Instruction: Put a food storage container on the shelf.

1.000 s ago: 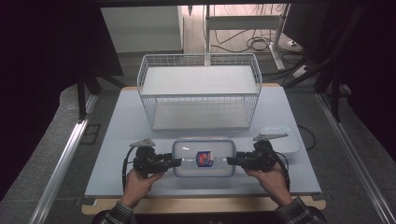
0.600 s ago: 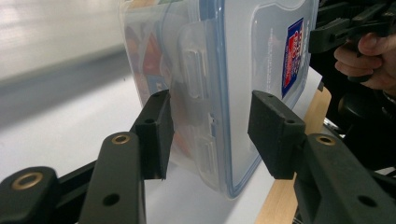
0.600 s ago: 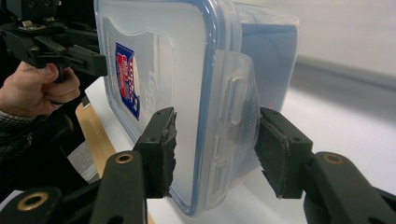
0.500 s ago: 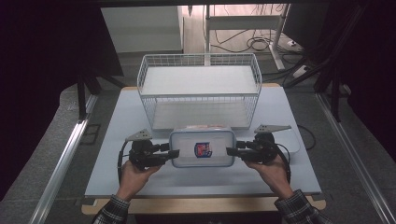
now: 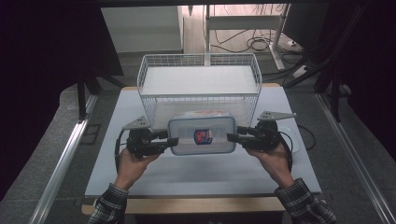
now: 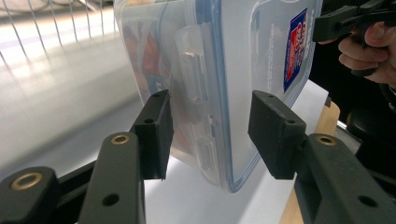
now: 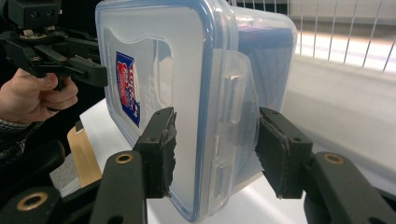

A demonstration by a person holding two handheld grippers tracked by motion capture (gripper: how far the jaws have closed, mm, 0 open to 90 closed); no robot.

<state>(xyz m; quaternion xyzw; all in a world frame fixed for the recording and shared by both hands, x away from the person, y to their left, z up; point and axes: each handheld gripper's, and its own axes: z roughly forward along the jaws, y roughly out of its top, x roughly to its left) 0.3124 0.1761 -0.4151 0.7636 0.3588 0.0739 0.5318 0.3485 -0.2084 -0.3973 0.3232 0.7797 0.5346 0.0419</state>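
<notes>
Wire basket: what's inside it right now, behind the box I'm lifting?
The basket shows a bare pale floor through its open top. Its lower front is covered by the box, held at both ends by the left gripper and right gripper.

Left gripper (image 5: 172, 141) and right gripper (image 5: 232, 136): matte black bodies, each topped by a grey three-cornered plate and trailing a black cable in a loop beside the hand. Each carries two flat black jaws ending in thick rectangular pads (image 6: 156, 133); the arms behind them show brass-ringed holes and small plain bores. The right gripper's pads (image 7: 161, 149) are ragged and chipped along the inner edges. The left hand (image 5: 133, 163) and right hand (image 5: 275, 161) emerge from plaid shirt sleeves (image 5: 303, 205) in dark and pale checks.
</notes>
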